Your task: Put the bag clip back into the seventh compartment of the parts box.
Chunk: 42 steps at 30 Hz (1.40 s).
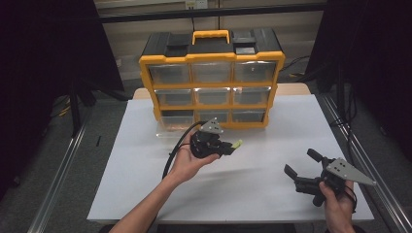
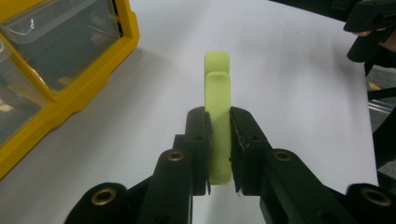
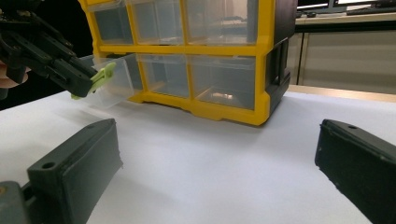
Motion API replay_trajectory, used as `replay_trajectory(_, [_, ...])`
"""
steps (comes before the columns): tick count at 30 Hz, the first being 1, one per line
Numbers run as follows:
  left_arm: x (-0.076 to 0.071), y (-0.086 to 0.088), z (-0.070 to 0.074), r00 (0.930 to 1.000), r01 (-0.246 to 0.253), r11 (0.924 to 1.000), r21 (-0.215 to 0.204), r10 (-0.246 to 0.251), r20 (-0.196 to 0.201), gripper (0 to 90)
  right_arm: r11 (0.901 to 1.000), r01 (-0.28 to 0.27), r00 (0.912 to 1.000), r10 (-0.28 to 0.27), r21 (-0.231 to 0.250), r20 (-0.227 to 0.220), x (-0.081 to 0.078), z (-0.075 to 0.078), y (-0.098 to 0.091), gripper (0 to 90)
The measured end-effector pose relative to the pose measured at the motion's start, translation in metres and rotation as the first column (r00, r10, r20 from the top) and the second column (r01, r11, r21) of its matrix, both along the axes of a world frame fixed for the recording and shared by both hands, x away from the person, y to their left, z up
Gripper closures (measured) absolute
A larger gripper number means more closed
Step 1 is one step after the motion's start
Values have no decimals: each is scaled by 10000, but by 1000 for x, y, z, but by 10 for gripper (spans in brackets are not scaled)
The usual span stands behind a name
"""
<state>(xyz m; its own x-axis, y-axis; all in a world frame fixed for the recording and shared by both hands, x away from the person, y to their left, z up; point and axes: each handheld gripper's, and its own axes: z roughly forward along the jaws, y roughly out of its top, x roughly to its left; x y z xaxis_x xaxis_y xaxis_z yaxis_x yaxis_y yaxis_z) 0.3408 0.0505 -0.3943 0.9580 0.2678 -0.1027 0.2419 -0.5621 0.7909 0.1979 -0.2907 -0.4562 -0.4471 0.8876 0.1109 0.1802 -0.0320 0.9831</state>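
A yellow and black drawer organizer with clear drawers stands at the back of the white table. Its bottom-left drawer is pulled out. My left gripper hovers in front of the organizer, shut on a small lime-green clip. In the left gripper view the lime-green clip sticks out past the two jaws pressed on its sides. The right gripper view shows the clip held beside the pulled-out drawer. My right gripper is held low at the table's front right, open, with nothing between its jaws.
The white tabletop stretches between the two grippers. Metal rails run along both sides of the table, with dark curtains beyond. A black cable trails from the left gripper toward the person's forearm.
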Motion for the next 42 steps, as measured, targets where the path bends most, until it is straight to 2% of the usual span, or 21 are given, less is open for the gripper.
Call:
replay_trajectory(7, [1, 24, 9, 9994, -332, 9965, -761, 324, -110, 784, 9999, -60, 10000, 60, 134, -14, 0, 0, 1, 0])
replay_trajectory(9, [1, 30, 13, 9992, -390, 9948, -941, 384, -81, 785, 10000, -84, 10000, 84, 14, -44, 0, 0, 1, 0])
replay_trajectory(15, [4, 44, 20, 9981, -615, 9915, -1144, 618, -6, 784, 9998, -215, 9998, 215, -2, 20, 1, 0, 3, 0])
replay_trajectory(25, [10, 71, 40, 9933, -1087, 9832, -1467, 1132, 225, 784, 9997, -261, 9997, 261, -30, 30, 0, 0, 2, 0])
replay_trajectory(29, [12, 83, 47, 9898, -1328, 9751, -1774, 1396, 267, 784, 9996, -263, 9996, 263, -43, 51, 0, 0, 3, 0])
replay_trajectory(30, [12, 87, 50, 9882, -1427, 9751, -1697, 1499, 304, 784, 9996, -273, 9996, 273, -48, 72, 0, 0, 3, 0])
replay_trajectory(32, [14, 93, 53, 9869, -1505, 9699, -1913, 1589, 293, 784, 9996, -263, 9996, 263, -107, 61, 0, 0, 2, 0])
replay_trajectory(34, [14, 99, 58, 9829, -1710, 9658, -1950, 1809, 338, 784, 9997, -234, 9997, 235, -80, 89, 1, 0, 2, 0])
replay_trajectory(35, [15, 101, 59, 9833, -1721, 9642, -2020, 1805, 240, 785, 9996, -266, 9996, 267, -72, 84, 1, 0, 2, 0])
replay_trajectory(39, [16, 112, 65, 9824, -1732, 9681, -1811, 1829, 380, 784, 9997, -244, 9997, 244, -67, 66, 2, 0, 2, 0])
replay_trajectory(41, [17, 120, 69, 9778, -1985, 9702, -1389, 2058, 405, 784, 9996, -243, 9997, 244, -107, 77, 1, 0, 2, 0])
replay_trajectory(42, [18, 125, 70, 9698, -2351, 9660, -1079, 2406, 406, 784, 9997, -245, 9997, 246, -85, 91, 1, -1, 2, 0])
